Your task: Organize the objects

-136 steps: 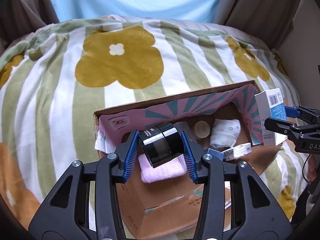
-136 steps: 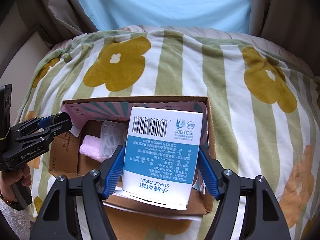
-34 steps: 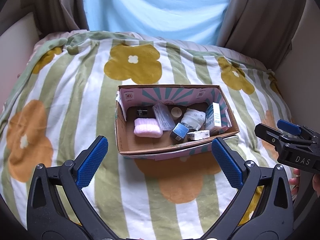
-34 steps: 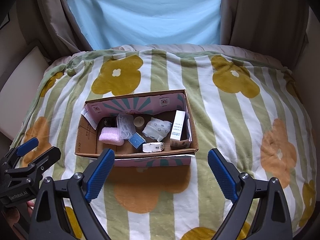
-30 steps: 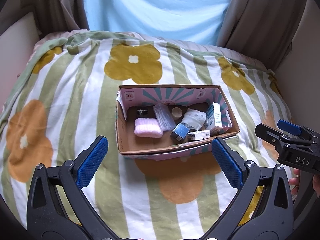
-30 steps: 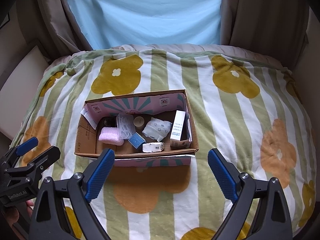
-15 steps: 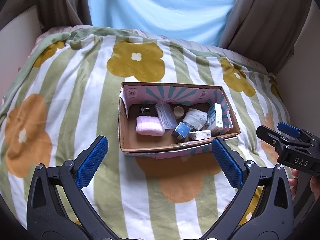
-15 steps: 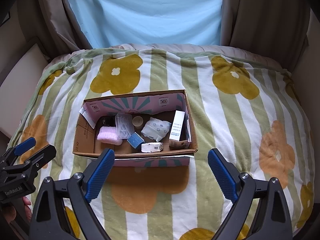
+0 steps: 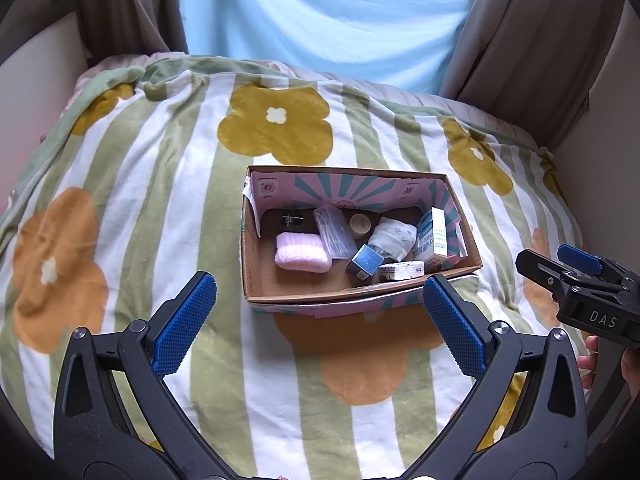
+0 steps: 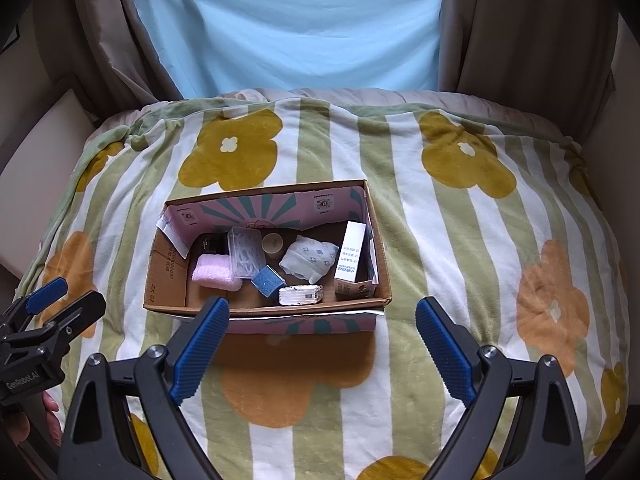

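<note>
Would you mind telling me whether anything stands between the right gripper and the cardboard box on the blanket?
Nothing visible does. The right gripper is open and empty, and only bare striped blanket lies between its fingers and the near wall of the cardboard box.

My left claw (image 9: 320,316) no longer grips the black jar (image 9: 291,219); it now lies in the far left corner of the cardboard box (image 9: 360,300). My right claw (image 10: 322,346) has let go of the white carton (image 10: 352,258), now standing by the box's right wall. Both claws gape empty, pulled back over the blanket (image 9: 160,184).
</note>
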`<state>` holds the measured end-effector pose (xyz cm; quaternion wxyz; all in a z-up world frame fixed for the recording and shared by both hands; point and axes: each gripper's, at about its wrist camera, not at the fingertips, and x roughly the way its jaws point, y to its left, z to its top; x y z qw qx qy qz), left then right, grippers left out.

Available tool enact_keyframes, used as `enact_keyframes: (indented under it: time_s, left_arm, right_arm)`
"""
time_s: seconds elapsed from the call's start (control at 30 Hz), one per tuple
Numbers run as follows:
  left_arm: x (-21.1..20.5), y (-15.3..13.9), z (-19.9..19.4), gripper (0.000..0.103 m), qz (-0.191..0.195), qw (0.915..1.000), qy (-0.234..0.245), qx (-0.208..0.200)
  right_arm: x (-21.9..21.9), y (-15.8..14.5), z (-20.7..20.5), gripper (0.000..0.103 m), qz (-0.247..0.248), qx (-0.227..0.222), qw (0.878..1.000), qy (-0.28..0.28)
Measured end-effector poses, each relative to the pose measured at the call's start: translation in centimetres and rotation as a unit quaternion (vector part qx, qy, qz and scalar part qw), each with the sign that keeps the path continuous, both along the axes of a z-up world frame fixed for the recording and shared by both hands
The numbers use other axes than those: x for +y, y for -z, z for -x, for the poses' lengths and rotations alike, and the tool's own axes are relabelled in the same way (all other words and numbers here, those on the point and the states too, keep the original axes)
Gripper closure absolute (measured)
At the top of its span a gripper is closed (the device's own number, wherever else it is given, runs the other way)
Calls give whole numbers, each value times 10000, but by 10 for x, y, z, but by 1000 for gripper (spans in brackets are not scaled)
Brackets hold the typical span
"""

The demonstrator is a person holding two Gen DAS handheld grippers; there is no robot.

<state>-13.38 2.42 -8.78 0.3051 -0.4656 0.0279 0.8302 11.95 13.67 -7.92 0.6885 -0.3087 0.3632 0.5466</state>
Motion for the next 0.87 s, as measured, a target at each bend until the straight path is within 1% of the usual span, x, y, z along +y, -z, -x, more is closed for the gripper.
enact_keyframes:
  time_s: [0.27, 0.5, 0.57, 0.7, 0.87]
  left_arm:
    - [-1, -2, -2, 0, 33, 10000, -4, 32]
    - [-7, -13, -3, 0, 155, 9994, -231, 221]
    - [-7, -15, -4, 0, 77, 9996, -158, 243]
    - [-6, -19, -8, 0, 91, 9991, -110, 409]
    - [-4, -18, -11, 0, 55, 9988, -30, 480]
  right_arm:
    - [0, 0, -1, 10, -11, -9, 10000, 9]
    - [-2, -5, -3, 10, -50, -70, 10000, -32]
    - [-2, -6, -3, 10, -61, -65, 10000, -31]
    - [-2, -6, -2, 10, -57, -81, 9999, -38]
    - [-2, -7, -2, 10, -25, -62, 10000, -40]
